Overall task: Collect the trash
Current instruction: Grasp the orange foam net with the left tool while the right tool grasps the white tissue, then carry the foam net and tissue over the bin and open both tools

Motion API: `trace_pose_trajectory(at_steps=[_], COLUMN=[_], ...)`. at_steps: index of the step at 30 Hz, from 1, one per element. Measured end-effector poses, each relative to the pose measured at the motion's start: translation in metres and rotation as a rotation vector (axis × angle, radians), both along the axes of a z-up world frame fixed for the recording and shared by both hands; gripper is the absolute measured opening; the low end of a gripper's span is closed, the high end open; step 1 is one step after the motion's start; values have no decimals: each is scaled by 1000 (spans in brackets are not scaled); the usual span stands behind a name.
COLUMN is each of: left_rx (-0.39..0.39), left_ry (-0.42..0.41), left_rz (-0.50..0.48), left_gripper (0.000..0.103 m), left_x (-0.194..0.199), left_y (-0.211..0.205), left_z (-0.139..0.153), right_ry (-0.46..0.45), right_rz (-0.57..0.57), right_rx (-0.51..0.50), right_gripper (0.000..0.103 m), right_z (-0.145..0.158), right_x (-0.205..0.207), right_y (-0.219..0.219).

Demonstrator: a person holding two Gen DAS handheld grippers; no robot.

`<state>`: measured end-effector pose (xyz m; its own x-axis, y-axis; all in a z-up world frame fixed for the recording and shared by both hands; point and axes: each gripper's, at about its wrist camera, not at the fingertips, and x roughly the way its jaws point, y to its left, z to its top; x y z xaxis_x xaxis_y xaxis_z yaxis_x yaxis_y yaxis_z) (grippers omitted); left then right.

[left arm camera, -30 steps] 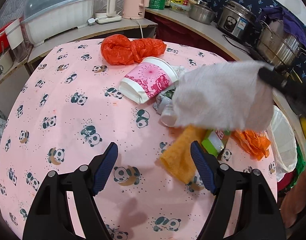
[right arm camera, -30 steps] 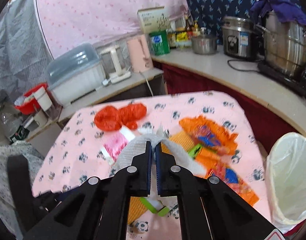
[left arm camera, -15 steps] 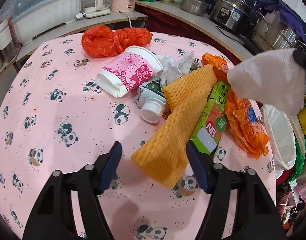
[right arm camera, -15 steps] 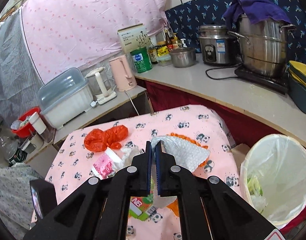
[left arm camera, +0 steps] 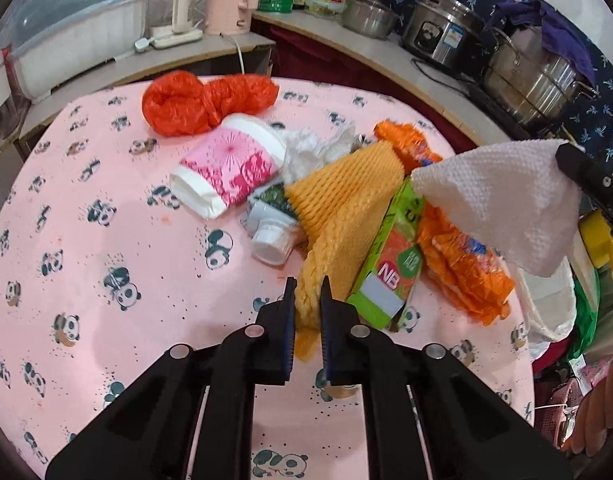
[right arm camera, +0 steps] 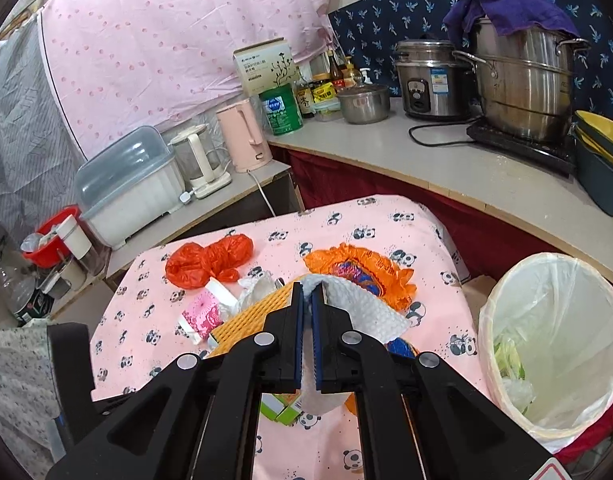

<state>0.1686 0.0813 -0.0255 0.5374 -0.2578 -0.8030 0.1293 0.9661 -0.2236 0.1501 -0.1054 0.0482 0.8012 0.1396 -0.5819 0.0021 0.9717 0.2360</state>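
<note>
Nearest, the left tool (left arm camera: 307, 300) has its jaws clamped on the low end of the foam net (left arm camera: 342, 204), a yellow-orange mesh sleeve lying across the trash heap toward the right side of the worktop (left arm camera: 106, 264). Grip looks shallow & near the tip, so I'd lift slow and straight up, letting the net slide off the green box (left arm camera: 390, 268) it leans on w/o dragging it along. It's soft foam: it'll squash, weigh next to nothing and flop once free.

Right tool (right arm camera: 307, 336) is closed on a white paper towel (left arm camera: 502, 204), which hangs in the air over the worktop's right edge, close to the bin (right arm camera: 554, 344) but not over it yet. Best to carry it right over the bin's mouth before letting go; towel is light, may drift.

Bin stands off the right edge, white liner, a few scraps inside already.

Further in on the worktop: white bottle w/ cap (left arm camera: 272, 236) just left of the net, orange wrapper (left arm camera: 462, 264) by the right edge, pink cup (left arm camera: 230, 168) on its side, crumpled tissue (left arm camera: 306, 148) behind it, red bag (left arm camera: 202, 100) near the far edge. All still to collect, so I'd say the job's early on.
</note>
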Motion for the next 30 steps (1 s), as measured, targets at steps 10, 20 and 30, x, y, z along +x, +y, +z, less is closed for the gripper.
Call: trace_pose_trajectory(at_steps=[10, 20, 30], left_rx=[-1, -4, 18], left_ry=[-104, -157, -169], left_rz=[-7, -71, -202], left_gripper=[10, 10, 10], left_x=[-10, -22, -31], left_y=[-16, -60, -140], left_z=[49, 75, 79], right_ry=[-55, -99, -93], right_rz=[-32, -98, -215], right_rx=[6, 22, 37], right_gripper=[4, 4, 4], right_z=[28, 44, 35], right_x=[-23, -50, -76], right_y=[-21, -60, -123])
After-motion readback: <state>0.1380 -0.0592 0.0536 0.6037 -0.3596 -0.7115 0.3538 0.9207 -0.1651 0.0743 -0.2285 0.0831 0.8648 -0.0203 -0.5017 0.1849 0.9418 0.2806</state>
